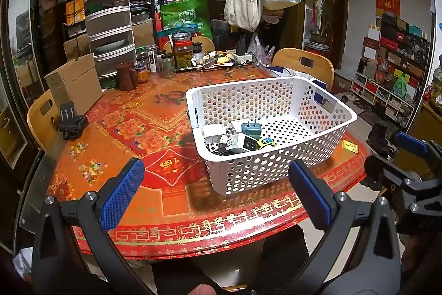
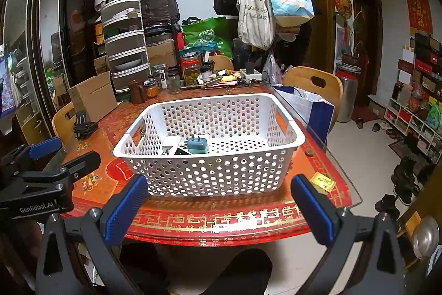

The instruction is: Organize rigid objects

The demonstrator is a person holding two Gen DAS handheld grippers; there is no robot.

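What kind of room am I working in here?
Likely a home dining room: a round table with a red patterned cover, wooden chairs, glass food jars and a coat stand hung with tote bags.

The basket is white, its walls and floor dotted with round holes. The tablecloth is red and orange with peony flowers and a gold key-pattern border. A teal charger lies beside a yellow toy car. Both grippers' pads are blue and fine-textured on black arms.
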